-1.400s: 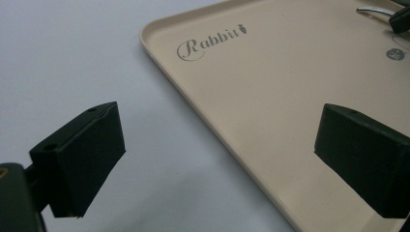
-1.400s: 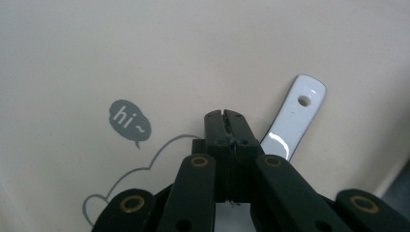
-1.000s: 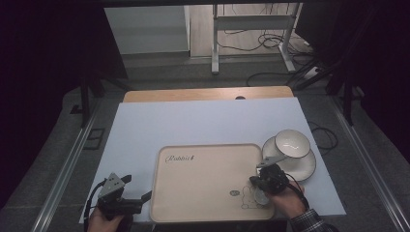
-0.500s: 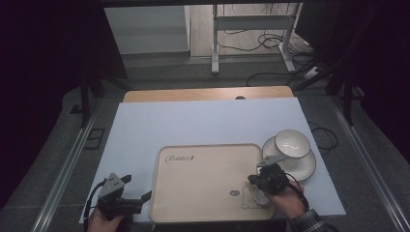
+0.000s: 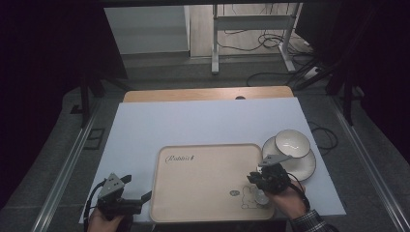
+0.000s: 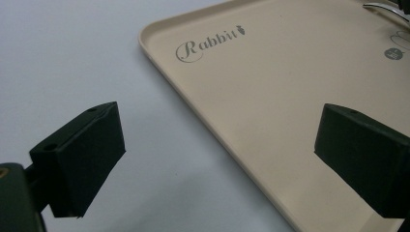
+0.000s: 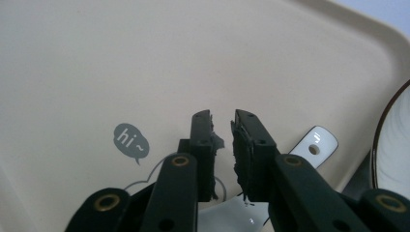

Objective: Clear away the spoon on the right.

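Observation:
A beige tray printed "Rabbit" lies on the white table. My right gripper hangs over the tray's front right corner, above a white ceramic spoon. In the right gripper view the right gripper has just been opening its jaws. They stand a narrow gap apart with nothing pressed between them, and the spoon lies on the tray beneath. My left gripper rests left of the tray's front corner. In its own view the left gripper is wide open over the tray's edge.
A white bowl sits on a saucer just right of the tray, close to my right hand; the bowl's rim edges the right gripper view. A wooden strip runs along the table's far edge.

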